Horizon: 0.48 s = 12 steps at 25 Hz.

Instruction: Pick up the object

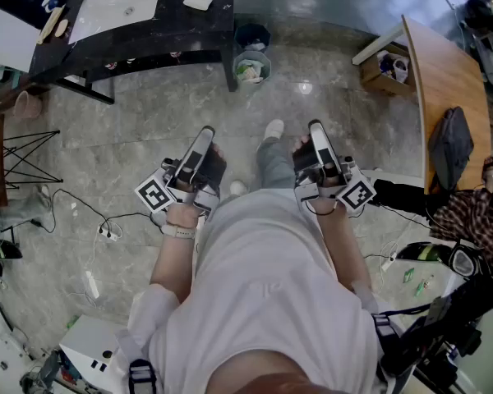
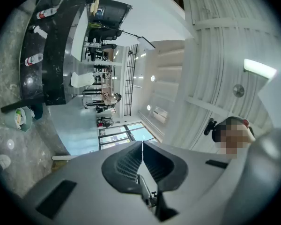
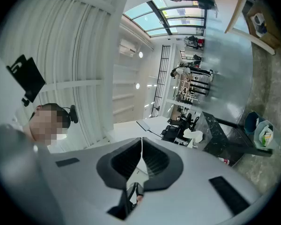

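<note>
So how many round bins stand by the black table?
2: a dark blue round bin by the black table, and a pale green round bin beside it, nearer the person.

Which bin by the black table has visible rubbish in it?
The pale bin, the lower of the two in the head view: litter shows inside. The dark bin just above it shows only a dark interior.

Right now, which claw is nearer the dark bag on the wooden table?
Right. The right claw is held left of the dark bag; the left claw is farther left again.
</note>
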Motion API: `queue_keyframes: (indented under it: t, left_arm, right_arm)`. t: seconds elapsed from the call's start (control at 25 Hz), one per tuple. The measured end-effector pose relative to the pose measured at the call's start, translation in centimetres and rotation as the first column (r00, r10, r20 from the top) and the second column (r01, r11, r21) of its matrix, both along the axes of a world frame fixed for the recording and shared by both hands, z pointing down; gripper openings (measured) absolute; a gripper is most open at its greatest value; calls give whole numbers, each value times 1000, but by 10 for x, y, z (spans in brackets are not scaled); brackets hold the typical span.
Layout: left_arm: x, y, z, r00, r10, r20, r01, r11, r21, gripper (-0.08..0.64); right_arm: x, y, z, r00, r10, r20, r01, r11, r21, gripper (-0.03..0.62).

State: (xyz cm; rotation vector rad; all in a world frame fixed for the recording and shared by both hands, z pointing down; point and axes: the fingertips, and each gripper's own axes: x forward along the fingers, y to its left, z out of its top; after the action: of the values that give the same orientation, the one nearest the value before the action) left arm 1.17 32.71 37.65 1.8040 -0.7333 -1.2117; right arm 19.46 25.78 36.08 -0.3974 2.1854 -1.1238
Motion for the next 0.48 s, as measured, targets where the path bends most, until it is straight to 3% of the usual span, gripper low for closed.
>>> queue_keyframes:
  t: [0.48]
  left_arm:
    - [-45, -105, 25, 992, -127, 15, 128, 989, -74, 8]
  right_arm:
    - [-41, -136, 11, 996, -74, 41, 75, 997, -17, 21]
